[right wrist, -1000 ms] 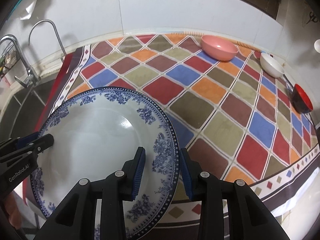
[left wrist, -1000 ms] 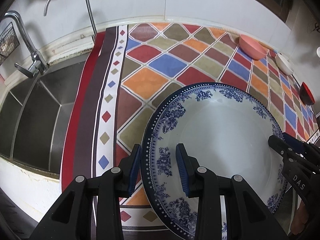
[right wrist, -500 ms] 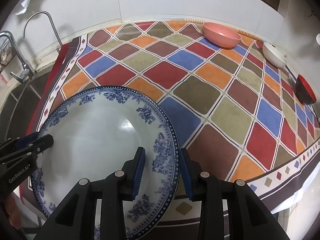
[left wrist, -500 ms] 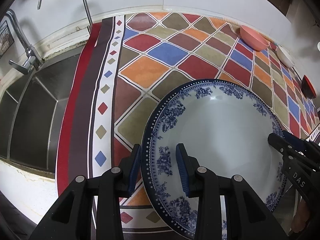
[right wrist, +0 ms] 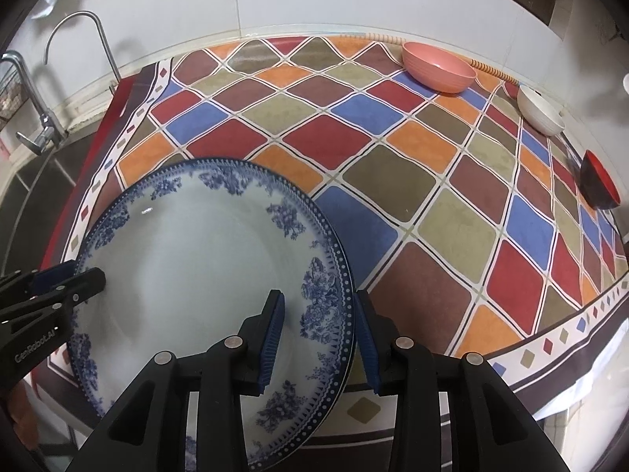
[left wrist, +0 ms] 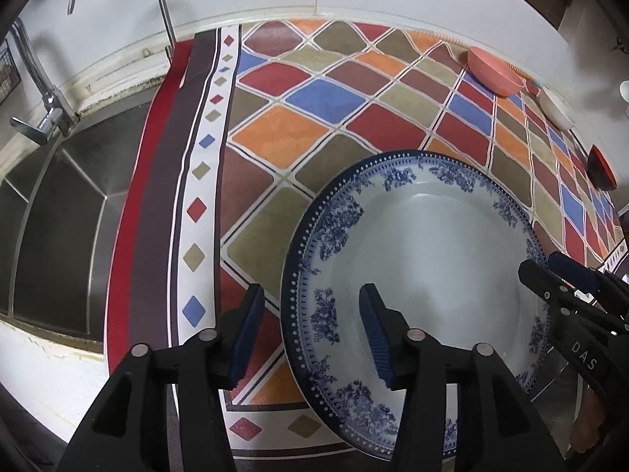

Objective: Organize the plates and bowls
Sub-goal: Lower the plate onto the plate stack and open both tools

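Observation:
A large white plate with blue flower rim lies low over the front of the patterned counter. My left gripper straddles its left rim with the jaws wide, one finger over the plate, one outside. My right gripper straddles the right rim the same way, pads apart from the rim. A pink bowl, a white bowl and a red-and-black bowl sit along the far right.
A steel sink with taps lies left of the counter. The diamond-patterned mat covers the counter up to the white wall. The counter's front edge is close below the plate.
Both grippers have opened wider around the plate's rim. The cameras have lowered and the counter looks nearer.

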`<state>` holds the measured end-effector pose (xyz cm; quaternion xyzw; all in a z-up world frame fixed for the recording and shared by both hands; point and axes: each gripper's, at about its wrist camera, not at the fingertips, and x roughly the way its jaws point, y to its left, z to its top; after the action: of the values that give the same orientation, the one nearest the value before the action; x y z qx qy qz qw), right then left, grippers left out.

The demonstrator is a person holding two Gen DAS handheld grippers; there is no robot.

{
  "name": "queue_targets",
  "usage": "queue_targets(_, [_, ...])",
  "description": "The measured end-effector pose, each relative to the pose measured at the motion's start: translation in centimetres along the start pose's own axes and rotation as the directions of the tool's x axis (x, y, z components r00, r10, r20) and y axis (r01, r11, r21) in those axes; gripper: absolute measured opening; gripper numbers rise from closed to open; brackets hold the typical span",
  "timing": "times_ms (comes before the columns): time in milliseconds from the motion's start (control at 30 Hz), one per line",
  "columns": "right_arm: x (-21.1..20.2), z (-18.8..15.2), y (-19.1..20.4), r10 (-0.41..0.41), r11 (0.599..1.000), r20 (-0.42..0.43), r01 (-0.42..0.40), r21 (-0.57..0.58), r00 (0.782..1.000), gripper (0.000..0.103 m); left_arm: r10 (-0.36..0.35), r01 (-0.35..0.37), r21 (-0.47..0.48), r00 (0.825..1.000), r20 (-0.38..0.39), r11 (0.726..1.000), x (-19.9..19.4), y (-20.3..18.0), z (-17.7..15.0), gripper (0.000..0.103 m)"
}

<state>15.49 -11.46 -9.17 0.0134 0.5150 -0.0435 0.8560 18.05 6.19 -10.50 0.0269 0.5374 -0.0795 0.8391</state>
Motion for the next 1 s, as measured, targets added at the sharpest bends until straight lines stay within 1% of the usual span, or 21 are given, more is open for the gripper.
queue_targets(67, [-0.1, 0.0, 0.0, 0.013, 1.0, 0.005, -0.013, 0.005, 1.0, 0.047, 0.002, -0.002, -0.001, 1.0, 0.009, 1.0, -0.3, 0.0, 0.2, 0.056])
queue_targets(200, [-0.6, 0.0, -0.2, 0.002, 1.0, 0.024, -0.002, 0.006, 1.0, 0.05, -0.004, 0.004, 0.01, 0.999, 0.035, 1.0, -1.1, -0.4, 0.6, 0.062])
queue_targets(300, [-0.9, 0.2, -0.4, 0.007, 1.0, 0.034, -0.008, 0.016, 0.999, 0.053, -0.01, 0.01, 0.015, 0.999, 0.05, 1.0, -1.5, -0.7, 0.8, 0.067])
queue_targets(467, [-1.6, 0.6, -1.2, 0.003, 1.0, 0.06, -0.004, 0.029, 0.998, 0.056, -0.007, 0.004, 0.031, 0.996, 0.088, 1.0, -2.4, -1.6, 1.6, 0.069])
queue_targets(600, [-2.0, 1.3, -2.1, -0.002, 0.999, 0.083, -0.001, 0.038, 0.997, 0.056, -0.008, 0.002, 0.047, 0.992, 0.126, 0.999, -3.1, -3.0, 2.9, 0.069])
queue_targets(800, [-2.6, 3.4, -4.6, 0.006, 0.999, 0.113, -0.01, 0.035, 0.994, 0.056, -0.018, 0.011, 0.043, 0.986, 0.167, 0.999, -3.7, -5.8, 5.0, 0.069])
queue_targets(933, [-3.0, 5.0, -6.5, 0.01, 1.0, 0.142, -0.012, 0.015, 0.99, 0.056, -0.021, 0.013, 0.044, 0.981, 0.195, 0.999, -3.8, -8.3, 6.8, 0.068])
queue_targets(1000, [-3.2, 6.0, -7.9, 0.005, 1.0, 0.169, -0.007, 0.011, 0.986, 0.056, -0.022, 0.013, 0.042, 0.979, 0.205, 0.999, -3.8, -9.4, 7.6, 0.068])
